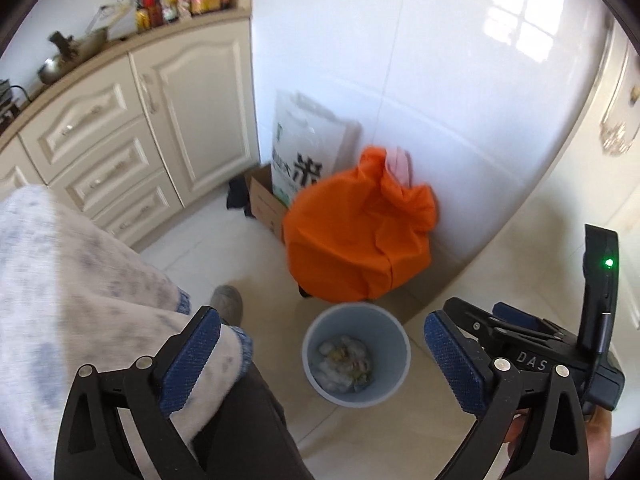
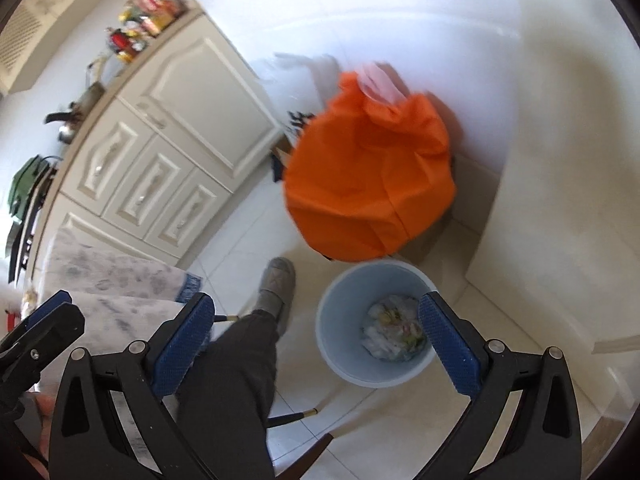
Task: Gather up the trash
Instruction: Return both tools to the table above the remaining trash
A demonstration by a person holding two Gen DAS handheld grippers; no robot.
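I'm looking down on a pale tiled kitchen floor (image 1: 440,400) beside cream cabinets (image 1: 132,128). My left gripper (image 1: 320,356) has its jaws spread wide with nothing between them; my right gripper (image 2: 316,340) is likewise released and empty-handed. One blue bin (image 1: 356,354) stands on the floor below both, crumpled trash (image 1: 346,364) lying in its bottom. One orange bag (image 1: 360,228) sits just behind it by the wall.

right gripper (image 2: 316,340) fingers spread wide above blue bin (image 2: 340,364) holding crumpled trash (image 2: 394,332)
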